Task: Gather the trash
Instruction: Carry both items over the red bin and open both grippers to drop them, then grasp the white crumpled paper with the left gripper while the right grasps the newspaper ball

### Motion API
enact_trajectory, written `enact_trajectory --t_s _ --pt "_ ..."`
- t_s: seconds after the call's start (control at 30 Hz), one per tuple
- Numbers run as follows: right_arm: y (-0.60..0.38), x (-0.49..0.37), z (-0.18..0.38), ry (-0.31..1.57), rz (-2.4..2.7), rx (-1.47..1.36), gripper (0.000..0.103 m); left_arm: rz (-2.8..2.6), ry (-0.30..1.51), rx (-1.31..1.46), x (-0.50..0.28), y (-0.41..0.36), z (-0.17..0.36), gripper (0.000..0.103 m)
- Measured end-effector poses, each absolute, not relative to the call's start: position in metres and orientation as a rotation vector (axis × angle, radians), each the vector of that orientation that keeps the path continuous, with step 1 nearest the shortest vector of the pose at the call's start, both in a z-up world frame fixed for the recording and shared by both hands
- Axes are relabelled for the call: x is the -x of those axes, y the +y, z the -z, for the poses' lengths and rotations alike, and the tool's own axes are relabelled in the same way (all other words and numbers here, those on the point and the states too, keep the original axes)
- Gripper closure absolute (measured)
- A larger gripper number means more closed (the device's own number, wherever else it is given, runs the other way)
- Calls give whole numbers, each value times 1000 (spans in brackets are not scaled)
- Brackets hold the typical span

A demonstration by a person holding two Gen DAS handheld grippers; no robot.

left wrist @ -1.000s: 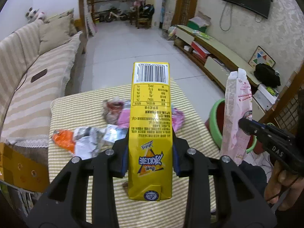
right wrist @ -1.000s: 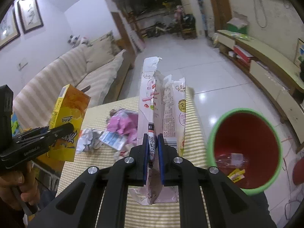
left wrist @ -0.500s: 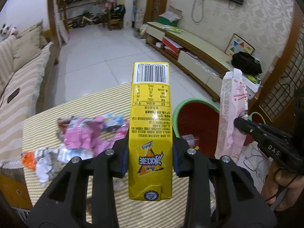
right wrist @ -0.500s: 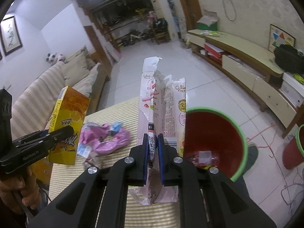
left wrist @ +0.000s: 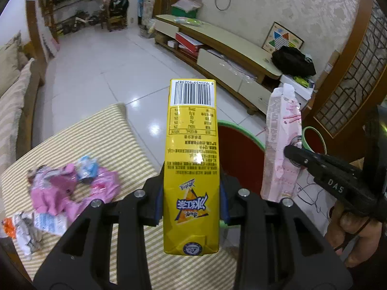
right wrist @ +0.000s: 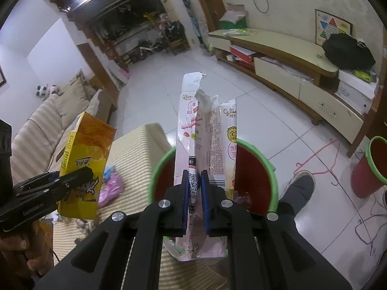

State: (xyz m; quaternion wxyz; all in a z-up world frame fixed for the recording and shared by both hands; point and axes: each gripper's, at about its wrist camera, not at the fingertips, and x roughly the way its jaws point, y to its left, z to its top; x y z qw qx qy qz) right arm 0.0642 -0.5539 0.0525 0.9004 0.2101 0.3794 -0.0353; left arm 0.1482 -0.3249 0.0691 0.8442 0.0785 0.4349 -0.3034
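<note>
My left gripper [left wrist: 191, 201] is shut on a yellow drink carton [left wrist: 192, 159], held upright over the striped table's right edge; that carton [right wrist: 84, 166] and the left gripper [right wrist: 72, 181] also show in the right wrist view. My right gripper [right wrist: 194, 188] is shut on a flattened, torn pink snack box [right wrist: 205, 149], also seen as the pink box [left wrist: 280, 145] at the right of the left wrist view. Behind both held items stands a red bin with a green rim [right wrist: 254, 169], the same bin [left wrist: 237, 152] partly hidden by the carton. Pink and blue wrappers [left wrist: 70, 186] lie on the table.
The striped table [left wrist: 108, 140] holds crumpled white and orange scraps [left wrist: 21, 229] at its left edge. A second red bin [right wrist: 372, 166] stands on the floor at right, near a shoe [right wrist: 300, 186]. A low TV cabinet [right wrist: 290, 58] lines the far wall; a sofa [right wrist: 43, 120] lies left.
Both grippers swung to the right with their items still held. The red bin has come from the right edge into the middle, behind the carton and the pink box; the wrappers slid left.
</note>
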Motion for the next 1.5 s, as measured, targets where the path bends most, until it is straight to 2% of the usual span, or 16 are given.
enact_trajectory --t_s 0.33,0.67,0.7,0.77,0.83,0.87,0.9,0.97,1.0,1.07,1.23,1.4,1.5 --pt "-576 -74 -25 827 113 -455 94 742 969 -127 -159 -366 -46 69" --pt "-576 -88 -15 859 114 -442 93 771 995 -105 -168 -374 -32 69" --pt "-575 -90 -15 870 114 -435 90 770 996 -99 -170 -374 -33 68" --pt "-576 -90 -14 872 122 -436 90 767 991 -87 -169 -373 -35 55" --pt "-576 -90 -13 879 119 -437 81 766 976 -68 -170 -369 -40 44" --pt "-575 -90 -14 877 116 -441 66 765 971 -60 -170 -367 -42 42" --pt "-575 -88 -15 871 118 -443 61 763 966 -51 -170 -365 -45 37" --pt "-571 -87 -17 870 115 -435 59 755 959 -41 -171 -360 -48 35" --pt "-569 -88 -18 869 114 -433 53 745 952 -37 -171 -355 -50 32" --pt "-565 -86 -21 863 109 -431 49 726 944 -28 -172 -349 -54 27" --pt "-549 -84 -34 842 97 -411 27 666 910 -10 -169 -322 -66 6" --pt "-519 -80 -48 812 50 -378 17 605 894 -7 -159 -285 -74 5" --pt "-500 -80 -51 815 18 -366 15 568 886 9 -152 -254 -78 5"
